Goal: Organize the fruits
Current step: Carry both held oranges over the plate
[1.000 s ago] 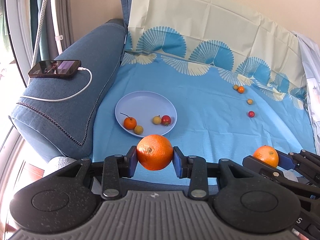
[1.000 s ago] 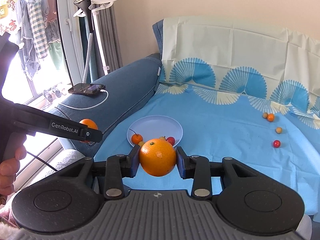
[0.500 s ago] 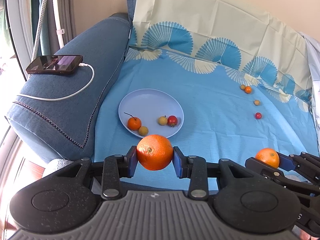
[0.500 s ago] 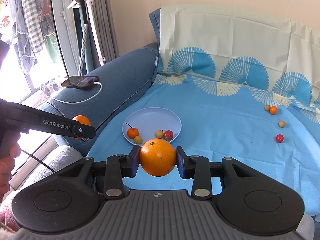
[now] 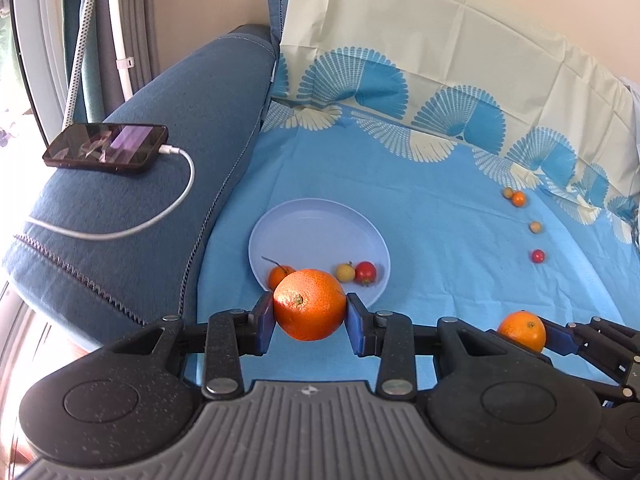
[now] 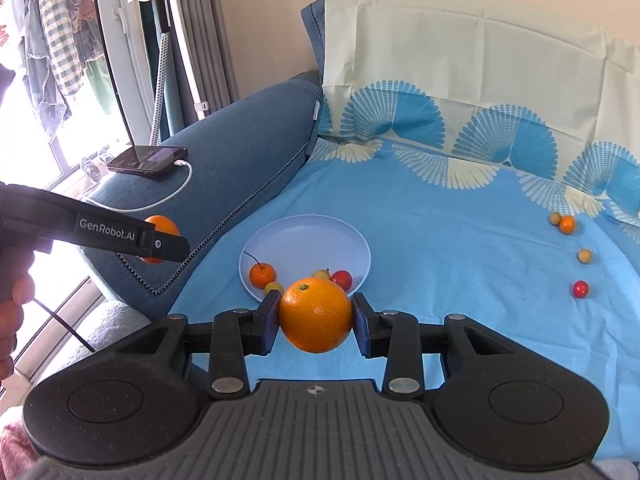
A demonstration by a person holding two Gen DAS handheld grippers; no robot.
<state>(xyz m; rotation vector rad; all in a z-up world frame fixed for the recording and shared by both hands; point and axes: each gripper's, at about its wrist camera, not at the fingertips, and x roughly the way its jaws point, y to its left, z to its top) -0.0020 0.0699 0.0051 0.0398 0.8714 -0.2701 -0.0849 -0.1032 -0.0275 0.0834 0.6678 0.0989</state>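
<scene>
My left gripper (image 5: 309, 311) is shut on a large orange (image 5: 309, 304), held above the near edge of a pale blue plate (image 5: 316, 224). The plate holds a small stemmed orange fruit (image 5: 280, 274), a yellow one (image 5: 345, 272) and a red tomato (image 5: 365, 272). My right gripper (image 6: 315, 316) is shut on another large orange (image 6: 315, 314), also just short of the plate (image 6: 304, 236). In the right wrist view the left gripper's orange (image 6: 162, 226) shows at the left. The right gripper's orange also shows in the left wrist view (image 5: 522, 330).
Several small fruits lie loose on the blue sheet at the right: an orange one (image 5: 519, 198), a yellow one (image 5: 535, 226), a red one (image 5: 538, 256). A phone (image 5: 106, 152) with a white cable rests on the blue sofa arm (image 5: 160, 184). A pillow (image 5: 440, 40) stands behind.
Both grippers have moved forward toward the plate, still holding their oranges. The plate now sits closer, partly behind the held oranges.
</scene>
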